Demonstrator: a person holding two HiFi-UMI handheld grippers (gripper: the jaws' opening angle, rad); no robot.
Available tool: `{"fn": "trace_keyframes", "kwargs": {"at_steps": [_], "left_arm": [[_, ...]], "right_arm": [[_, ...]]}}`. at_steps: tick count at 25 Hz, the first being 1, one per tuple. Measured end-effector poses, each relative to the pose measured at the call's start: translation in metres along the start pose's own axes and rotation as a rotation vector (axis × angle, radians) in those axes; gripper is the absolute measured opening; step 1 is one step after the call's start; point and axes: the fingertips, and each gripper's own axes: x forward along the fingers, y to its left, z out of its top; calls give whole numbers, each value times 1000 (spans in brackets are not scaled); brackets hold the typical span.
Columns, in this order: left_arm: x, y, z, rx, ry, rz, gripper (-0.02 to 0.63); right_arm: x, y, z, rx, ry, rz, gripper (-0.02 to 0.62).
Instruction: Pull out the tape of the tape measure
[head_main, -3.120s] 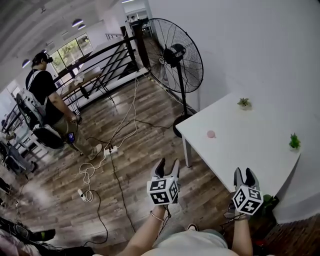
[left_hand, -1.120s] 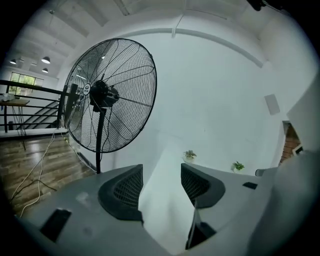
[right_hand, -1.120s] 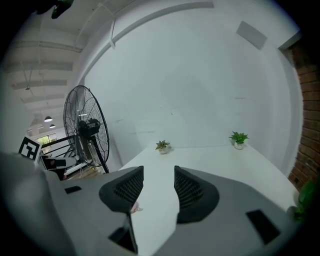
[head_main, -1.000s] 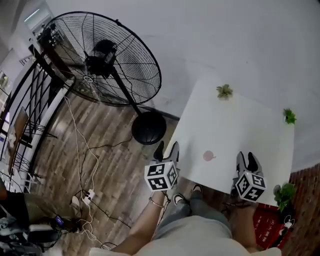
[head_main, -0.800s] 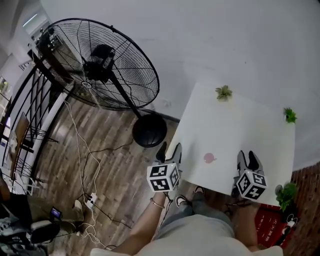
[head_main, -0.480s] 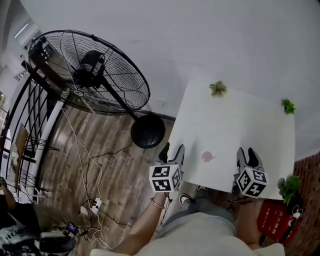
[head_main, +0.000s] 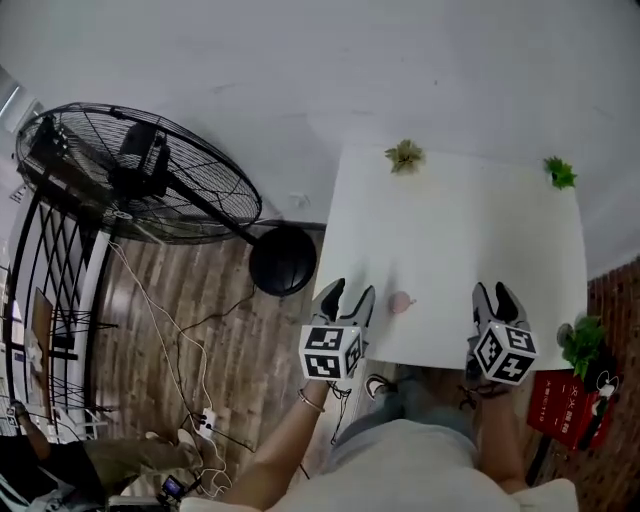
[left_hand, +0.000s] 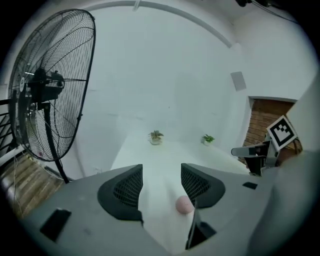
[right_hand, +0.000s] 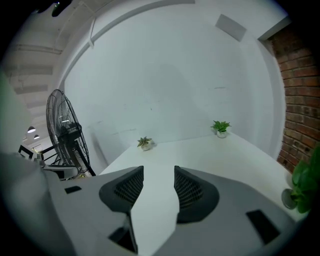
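A small round pink tape measure (head_main: 400, 302) lies near the front edge of the white table (head_main: 450, 250); in the left gripper view the pink tape measure (left_hand: 184, 204) sits just beside the right jaw. My left gripper (head_main: 346, 299) hovers at the table's front left edge, open and empty, a little left of the tape measure. My right gripper (head_main: 497, 300) hangs over the front right part of the table, open with nothing between its jaws. The same left gripper (left_hand: 157, 186) and right gripper (right_hand: 154, 184) show gaps in their own views.
Two small potted plants (head_main: 405, 155) (head_main: 559, 171) stand at the table's far edge by the white wall. A big black floor fan (head_main: 140, 175) stands left of the table over wooden floor with cables (head_main: 190, 350). A leafy plant (head_main: 583, 342) and red box (head_main: 556, 415) sit at right.
The view has swung right and closer to the table. Both grippers have come forward to the table's front edge, the left one nearer the pink tape measure.
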Motion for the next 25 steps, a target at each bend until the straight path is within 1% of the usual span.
{"fn": "trace_keyframes", "kwargs": {"at_steps": [3,7,10,21,25], "left_arm": [[9,-13,-7,51,34,-59,227],[18,-33,-18,149,85,-169,227],[23,-43,-27,194,119,-234,227],[42,-65,-68,391,295,-423,227],[47,-71,-81,440,332,-466,227]], "right_arm": [[-2,-11,-6,12,12,-21,190],[-2,-21,-16,22,33,-42,190],[-3,-26,-24,29,47,-51,190],[3,-35,-49,49,87,-64,190],[4,-36,-54,54,94,-70,190]]}}
